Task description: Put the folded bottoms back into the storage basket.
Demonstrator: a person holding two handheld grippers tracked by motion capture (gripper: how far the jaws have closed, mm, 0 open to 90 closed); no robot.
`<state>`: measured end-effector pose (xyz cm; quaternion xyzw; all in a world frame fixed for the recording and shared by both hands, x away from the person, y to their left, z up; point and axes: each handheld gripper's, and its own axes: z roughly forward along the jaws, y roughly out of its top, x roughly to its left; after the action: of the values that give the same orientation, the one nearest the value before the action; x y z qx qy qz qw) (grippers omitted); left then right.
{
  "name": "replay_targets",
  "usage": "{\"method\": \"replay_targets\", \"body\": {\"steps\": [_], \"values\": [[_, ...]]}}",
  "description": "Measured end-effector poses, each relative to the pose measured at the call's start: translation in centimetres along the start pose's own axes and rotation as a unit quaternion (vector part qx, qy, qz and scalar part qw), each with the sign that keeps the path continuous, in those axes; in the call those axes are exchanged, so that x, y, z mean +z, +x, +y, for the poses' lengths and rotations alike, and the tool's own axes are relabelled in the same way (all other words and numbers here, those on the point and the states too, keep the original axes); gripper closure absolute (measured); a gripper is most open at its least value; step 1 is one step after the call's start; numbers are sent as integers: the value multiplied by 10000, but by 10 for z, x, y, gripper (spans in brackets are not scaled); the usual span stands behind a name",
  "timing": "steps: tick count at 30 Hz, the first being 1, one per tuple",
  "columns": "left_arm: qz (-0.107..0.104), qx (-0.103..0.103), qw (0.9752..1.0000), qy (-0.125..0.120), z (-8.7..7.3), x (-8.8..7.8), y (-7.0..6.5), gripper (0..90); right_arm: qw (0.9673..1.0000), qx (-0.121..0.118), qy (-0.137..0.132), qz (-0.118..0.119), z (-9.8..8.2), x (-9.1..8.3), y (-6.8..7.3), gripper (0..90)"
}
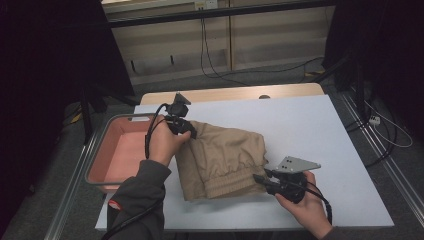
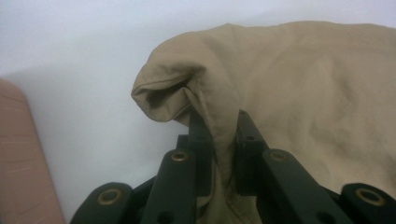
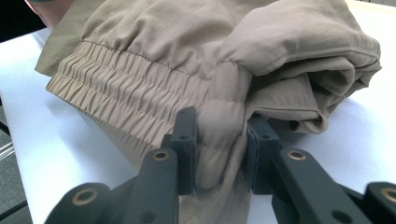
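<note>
I hold the folded tan trousers (image 1: pixel 222 160) at two places, one with each set of jaws. My left gripper (image 1: pixel 186 129) has its jaws clamped on a pinch of cloth at the far left corner of the bundle; in the left gripper view the fabric (image 2: pixel 224 116) bunches up between them and curls into a small open fold just beyond. My right gripper (image 1: pixel 261 179) bites the near right corner, beside the gathered elastic waistband (image 3: pixel 126 88), with a thick wad of cloth squeezed between its jaws.

The trousers lie on the pale blue bench (image 1: pixel 320 135), left of its middle, just beside the pink tray (image 1: pixel 107 155) that sits at the bench's left edge. The bundle's long axis runs from my near side away towards the far edge, waistband end nearest me.

My two grips sit on opposite corners, so the line between them crosses the bundle diagonally. The tray lies to the left, on the side of my left hand (image 1: pixel 162 142), which is far nearer to it than my right hand (image 1: pixel 305 202). I judge any carry towards the tray must lead with the left, the right following across the bench so the fold stays together.
</note>
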<state>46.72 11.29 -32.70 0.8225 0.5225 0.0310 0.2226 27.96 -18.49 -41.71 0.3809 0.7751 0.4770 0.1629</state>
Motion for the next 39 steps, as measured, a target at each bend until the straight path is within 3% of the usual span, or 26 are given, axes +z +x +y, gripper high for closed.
{"method": "replay_targets", "body": {"steps": [18, 39], "values": [[295, -31, 9993, 245, 9, -28, 7, 809, 9995, -186, -232, 67, 17, 9, 14, 695], [309, -2, 9991, 300, 24, -57, 12, 809, 9984, -193, -533, 79, 33, 9, 24, 696]]}}
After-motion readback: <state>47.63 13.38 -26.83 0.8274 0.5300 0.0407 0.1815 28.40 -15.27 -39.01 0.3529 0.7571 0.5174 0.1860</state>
